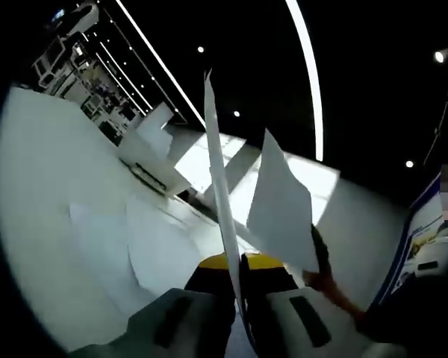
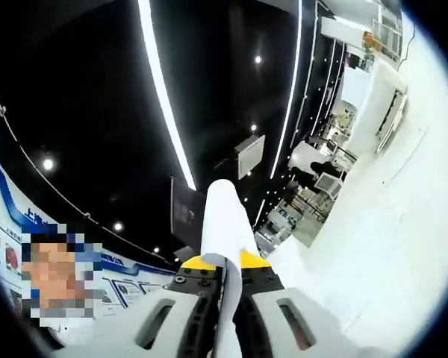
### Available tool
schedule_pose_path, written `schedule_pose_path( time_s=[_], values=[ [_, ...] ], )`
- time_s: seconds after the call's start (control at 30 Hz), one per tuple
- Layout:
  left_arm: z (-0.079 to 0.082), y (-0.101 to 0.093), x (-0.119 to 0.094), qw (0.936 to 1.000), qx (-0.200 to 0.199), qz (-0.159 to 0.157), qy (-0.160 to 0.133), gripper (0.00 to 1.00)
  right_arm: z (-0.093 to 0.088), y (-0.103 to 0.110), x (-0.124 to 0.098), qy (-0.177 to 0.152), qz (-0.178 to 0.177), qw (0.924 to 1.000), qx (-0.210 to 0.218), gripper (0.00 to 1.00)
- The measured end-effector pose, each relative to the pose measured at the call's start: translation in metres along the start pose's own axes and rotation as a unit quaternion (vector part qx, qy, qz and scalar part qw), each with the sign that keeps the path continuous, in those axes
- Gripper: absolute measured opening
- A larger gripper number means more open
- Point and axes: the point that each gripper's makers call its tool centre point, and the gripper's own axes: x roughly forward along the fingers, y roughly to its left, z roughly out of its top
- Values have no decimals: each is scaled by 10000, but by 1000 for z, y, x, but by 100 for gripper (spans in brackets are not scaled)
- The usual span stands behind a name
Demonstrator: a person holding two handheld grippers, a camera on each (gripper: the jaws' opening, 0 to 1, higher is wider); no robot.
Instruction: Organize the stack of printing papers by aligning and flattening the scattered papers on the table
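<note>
In the left gripper view my left gripper (image 1: 237, 289) is shut on a white sheet of paper (image 1: 218, 171) that stands edge-on and rises high between the jaws. A second white sheet (image 1: 282, 203) hangs in the air just to its right, with a hand (image 1: 330, 285) at its lower corner. More sheets (image 1: 116, 250) lie spread on the white table (image 1: 45, 171) to the left. In the right gripper view my right gripper (image 2: 225, 287) is shut on a white, slightly curled paper (image 2: 224, 216) that rises from between its jaws.
Both views tilt up toward a dark ceiling with long light strips (image 2: 164, 97). The white table (image 2: 396, 231) runs along the right of the right gripper view. White equipment (image 1: 153, 153) stands at the table's far end. A person stands at the left (image 2: 30, 313).
</note>
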Motion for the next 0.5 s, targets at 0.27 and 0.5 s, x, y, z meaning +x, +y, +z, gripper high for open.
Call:
schedule_pose_path(
  time_s=[0.27, 0.5],
  values=[
    [0, 3, 2, 10000, -80, 31, 15, 9, -11, -15, 16, -296, 35, 9993, -241, 0],
    [0, 0, 2, 9999, -150, -24, -2, 12, -19, -39, 23, -804, -137, 9961, -335, 0]
  ],
)
